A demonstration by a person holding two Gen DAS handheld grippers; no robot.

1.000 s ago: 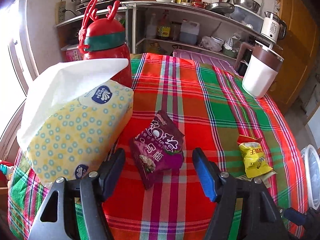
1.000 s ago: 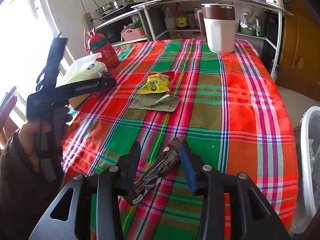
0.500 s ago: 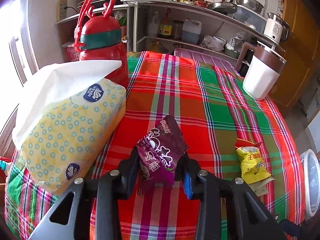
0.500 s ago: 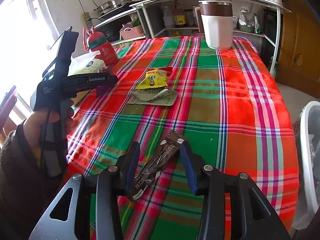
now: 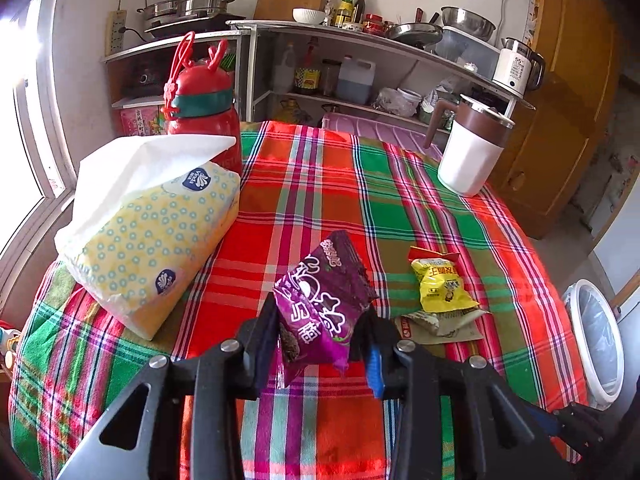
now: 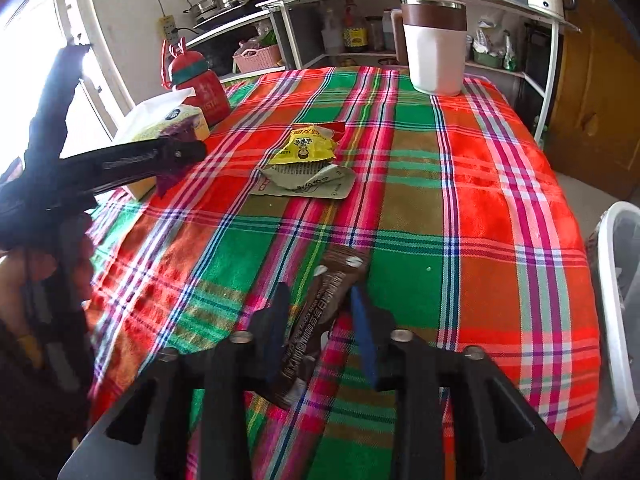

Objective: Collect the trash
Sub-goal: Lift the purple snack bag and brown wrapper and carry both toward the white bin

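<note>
My left gripper (image 5: 320, 320) is shut on a purple snack packet (image 5: 324, 280), which hangs just above the plaid tablecloth (image 5: 320, 200). In the right wrist view that gripper (image 6: 188, 152) shows at the left, held by a hand, with the purple packet (image 6: 168, 178) in it. My right gripper (image 6: 318, 304) is closing, and its pads meet the edges of a brown wrapper (image 6: 340, 268) that lies slantwise on the cloth. A yellow snack packet (image 5: 440, 284) rests on a flat beige wrapper (image 5: 440, 328) mid-table.
A yellow tissue pack (image 5: 152, 240) and a red bottle (image 5: 200, 120) stand at the left. A white jug with a brown lid (image 5: 472, 152) stands at the far right corner. A white bin (image 6: 624, 280) stands on the floor beside the table's right edge. Kitchen shelves run behind.
My left gripper shut on the purple packet and lifted it off the cloth. My right gripper's fingers narrowed from wide apart onto the brown wrapper, which stays on the table.
</note>
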